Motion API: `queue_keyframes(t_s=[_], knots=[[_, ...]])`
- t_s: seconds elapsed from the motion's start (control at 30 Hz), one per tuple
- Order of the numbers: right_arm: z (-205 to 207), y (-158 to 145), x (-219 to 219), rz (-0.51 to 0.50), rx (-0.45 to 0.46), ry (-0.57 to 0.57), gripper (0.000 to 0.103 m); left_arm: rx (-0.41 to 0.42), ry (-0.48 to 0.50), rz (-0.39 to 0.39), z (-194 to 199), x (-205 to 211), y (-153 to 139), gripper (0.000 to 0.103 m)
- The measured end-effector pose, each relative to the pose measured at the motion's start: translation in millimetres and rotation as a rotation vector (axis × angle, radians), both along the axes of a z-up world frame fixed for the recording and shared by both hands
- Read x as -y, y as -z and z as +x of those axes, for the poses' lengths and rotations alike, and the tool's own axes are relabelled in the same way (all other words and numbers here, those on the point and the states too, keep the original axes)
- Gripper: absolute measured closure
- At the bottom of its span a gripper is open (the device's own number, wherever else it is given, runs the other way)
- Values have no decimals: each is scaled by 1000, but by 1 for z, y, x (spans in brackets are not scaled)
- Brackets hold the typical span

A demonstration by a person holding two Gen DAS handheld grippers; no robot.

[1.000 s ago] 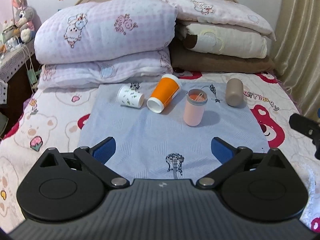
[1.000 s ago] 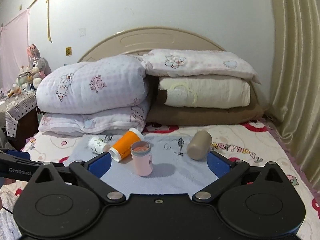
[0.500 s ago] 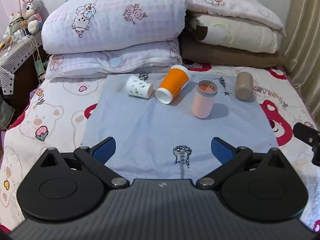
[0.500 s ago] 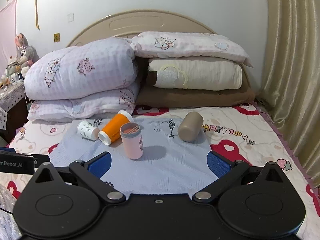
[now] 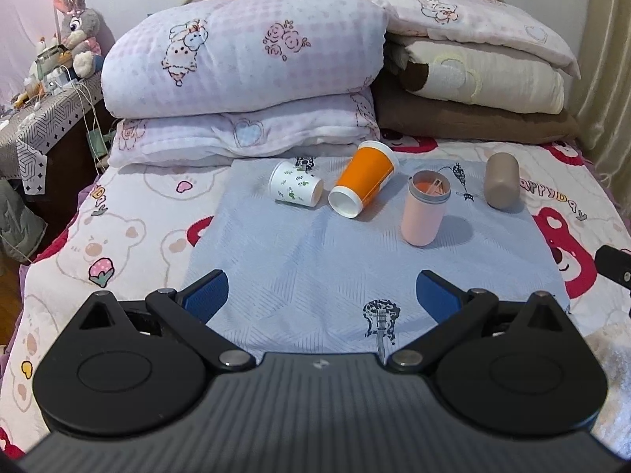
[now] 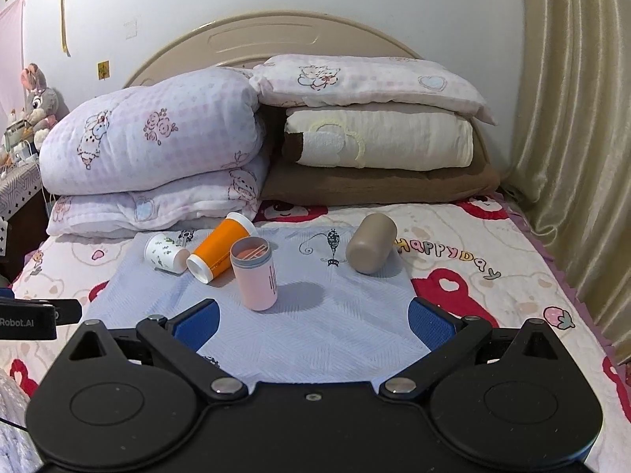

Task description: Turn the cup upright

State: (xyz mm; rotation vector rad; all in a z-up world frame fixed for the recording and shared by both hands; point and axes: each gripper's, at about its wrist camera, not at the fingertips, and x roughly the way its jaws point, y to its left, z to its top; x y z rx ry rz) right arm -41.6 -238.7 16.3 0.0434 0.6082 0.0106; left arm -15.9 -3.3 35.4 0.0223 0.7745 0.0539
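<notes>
Three cups lie on their sides on a light blue cloth [image 5: 307,272] on the bed: a white leaf-print cup [image 5: 295,189], an orange cup [image 5: 363,183] with its mouth toward me, and a tan cup [image 5: 501,186]. A pink cup [image 5: 425,208] stands upright between them. They also show in the right wrist view: white cup [image 6: 165,253], orange cup [image 6: 221,247], pink cup [image 6: 254,274], tan cup [image 6: 370,248]. My left gripper [image 5: 320,295] and right gripper [image 6: 313,321] are open and empty, well short of the cups.
Stacked pillows and folded quilts [image 5: 244,67] rise right behind the cups. A side table [image 5: 35,118] with a plush toy stands at the left. A curtain [image 6: 572,118] hangs at the right. The bed sheet [image 5: 118,236] surrounds the cloth.
Both grippers have drawn back and tilted, so the cups sit slightly farther and lower in view. The cups have not moved. Both grippers stay open.
</notes>
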Motion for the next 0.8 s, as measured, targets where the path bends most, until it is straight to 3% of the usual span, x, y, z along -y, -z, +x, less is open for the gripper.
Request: queue_keyframes(t_s=[0.8], knots=[[-1,3,-3,-3,-10,23,0,31,-10,3,-6,-2,-1,0]])
